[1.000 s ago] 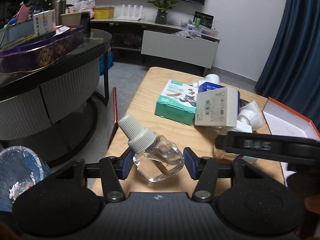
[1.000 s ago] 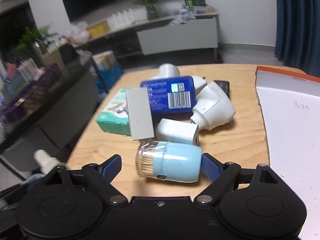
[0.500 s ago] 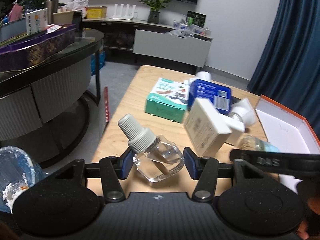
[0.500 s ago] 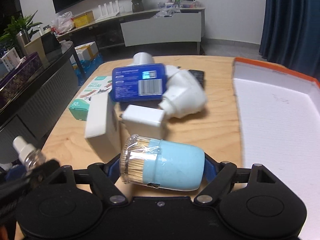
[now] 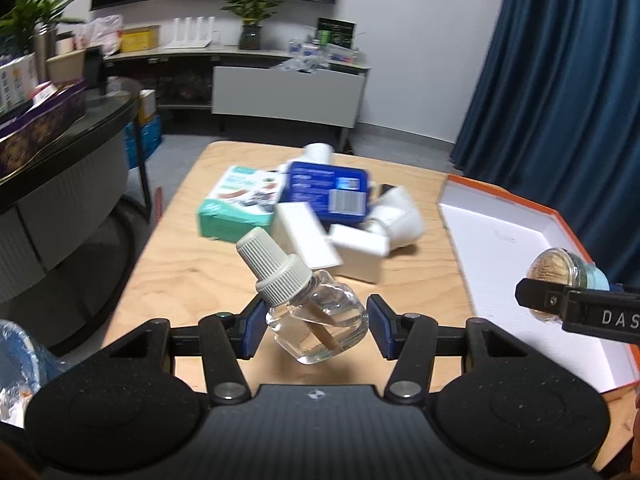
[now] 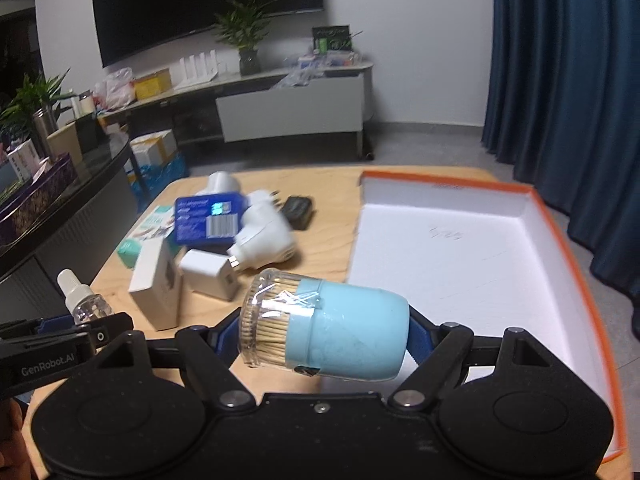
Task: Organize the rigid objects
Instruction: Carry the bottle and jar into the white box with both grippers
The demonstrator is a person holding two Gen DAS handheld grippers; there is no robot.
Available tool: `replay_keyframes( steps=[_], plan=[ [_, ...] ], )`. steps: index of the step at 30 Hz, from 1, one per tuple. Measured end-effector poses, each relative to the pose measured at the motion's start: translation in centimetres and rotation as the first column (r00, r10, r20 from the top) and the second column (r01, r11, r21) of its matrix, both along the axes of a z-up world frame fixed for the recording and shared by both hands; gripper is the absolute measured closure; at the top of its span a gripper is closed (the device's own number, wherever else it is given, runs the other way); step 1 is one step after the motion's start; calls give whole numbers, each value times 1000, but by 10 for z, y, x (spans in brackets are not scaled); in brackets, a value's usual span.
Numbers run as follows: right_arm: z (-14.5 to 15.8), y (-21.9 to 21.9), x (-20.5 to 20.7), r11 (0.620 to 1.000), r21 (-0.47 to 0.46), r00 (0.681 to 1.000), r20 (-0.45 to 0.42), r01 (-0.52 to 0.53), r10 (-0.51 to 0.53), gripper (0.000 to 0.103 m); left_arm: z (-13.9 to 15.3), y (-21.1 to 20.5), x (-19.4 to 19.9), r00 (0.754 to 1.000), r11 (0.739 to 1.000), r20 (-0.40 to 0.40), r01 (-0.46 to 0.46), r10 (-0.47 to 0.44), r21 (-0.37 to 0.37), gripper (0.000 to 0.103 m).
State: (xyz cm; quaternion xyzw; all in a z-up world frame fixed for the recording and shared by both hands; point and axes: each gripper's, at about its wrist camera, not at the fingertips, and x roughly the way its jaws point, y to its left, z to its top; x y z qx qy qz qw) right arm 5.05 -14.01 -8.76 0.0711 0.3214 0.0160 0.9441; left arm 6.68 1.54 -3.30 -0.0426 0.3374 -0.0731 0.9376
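My left gripper point(image 5: 314, 326) is shut on a clear glass bottle point(image 5: 316, 320) with a grey ribbed cap, held above the wooden table point(image 5: 192, 256). My right gripper point(image 6: 320, 338) is shut on a light blue toothpick holder point(image 6: 332, 334) with a clear lid, held at the left edge of the white orange-rimmed box point(image 6: 460, 248). The holder point(image 5: 560, 272) also shows at the right of the left wrist view, and the bottle point(image 6: 82, 300) at the left of the right wrist view.
A pile lies mid-table: a green box point(image 5: 236, 208), a blue tin point(image 5: 328, 192), a white carton point(image 5: 306, 240), a white charger point(image 6: 208, 274), a white plug adapter point(image 6: 264, 240) and a dark object point(image 6: 298, 210). A dark round table point(image 5: 60, 152) stands left.
Both grippers have lifted and drawn back from the pile with their objects. The right gripper has swung right to the box with the toothpick holder. The white carton has tipped flat.
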Motion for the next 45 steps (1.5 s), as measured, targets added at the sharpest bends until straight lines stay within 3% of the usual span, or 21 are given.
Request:
replay_keyframes(
  steps=[19, 29, 45],
  plan=[
    [24, -116, -13, 979, 48, 976, 85, 196, -199, 9, 38, -110, 40, 976, 976, 24, 216, -216, -7, 49],
    [20, -149, 0, 975, 54, 972, 81, 216, -219, 9, 29, -145, 58, 962, 962, 3, 274, -274, -9, 49],
    [20, -164, 48, 982, 29, 980, 70, 185, -186, 9, 24, -174, 86, 955, 955, -11, 297, -297, 19, 49]
  ],
)
